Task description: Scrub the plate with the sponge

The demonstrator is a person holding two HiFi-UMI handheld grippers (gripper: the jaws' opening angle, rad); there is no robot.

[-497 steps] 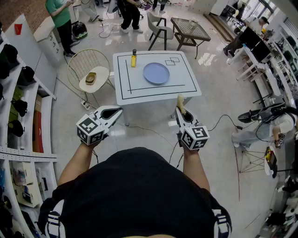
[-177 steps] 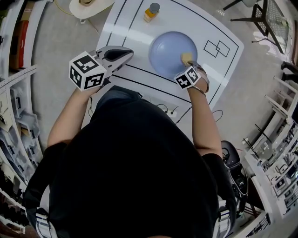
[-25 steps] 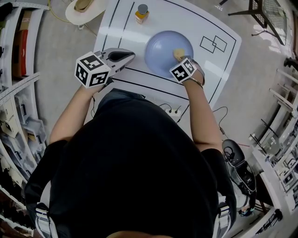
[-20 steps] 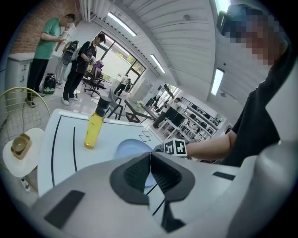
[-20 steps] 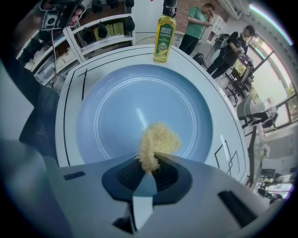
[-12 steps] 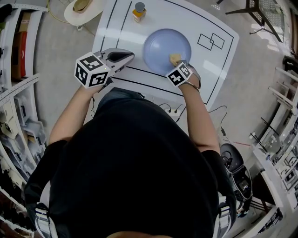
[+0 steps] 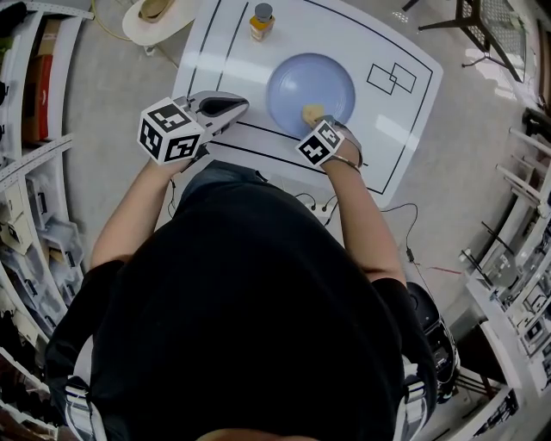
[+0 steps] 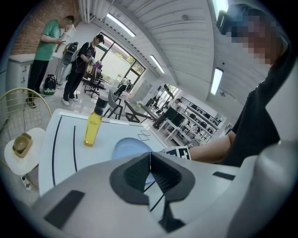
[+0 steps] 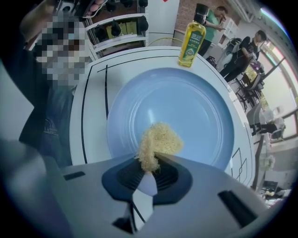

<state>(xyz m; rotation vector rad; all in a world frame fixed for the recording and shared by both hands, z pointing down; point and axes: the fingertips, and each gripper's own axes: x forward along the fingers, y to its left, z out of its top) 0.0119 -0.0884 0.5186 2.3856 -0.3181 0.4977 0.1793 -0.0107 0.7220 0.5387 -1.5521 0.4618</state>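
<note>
A round light-blue plate (image 7: 312,83) (image 9: 186,111) lies on the white table (image 7: 379,112). My right gripper (image 7: 315,117) (image 9: 151,160) is shut on a yellow fibrous sponge (image 7: 311,112) (image 9: 157,143), which rests on the plate's near part. In the left gripper view the plate (image 8: 128,149) shows beyond the jaws. My left gripper (image 7: 225,106) (image 8: 150,172) hangs over the table's near left edge, to the left of the plate; it is shut and holds nothing.
A yellow oil bottle (image 7: 261,21) (image 8: 92,125) (image 9: 192,36) stands at the table's far left. Black lines mark the tabletop. A wire chair with a cushion (image 7: 155,13) sits off the table's left. Shelves (image 7: 34,129) line the left side. People stand far off.
My right gripper has dragged the sponge across the plate from its right part toward the near edge and leftward. The left gripper has stayed where it was.
</note>
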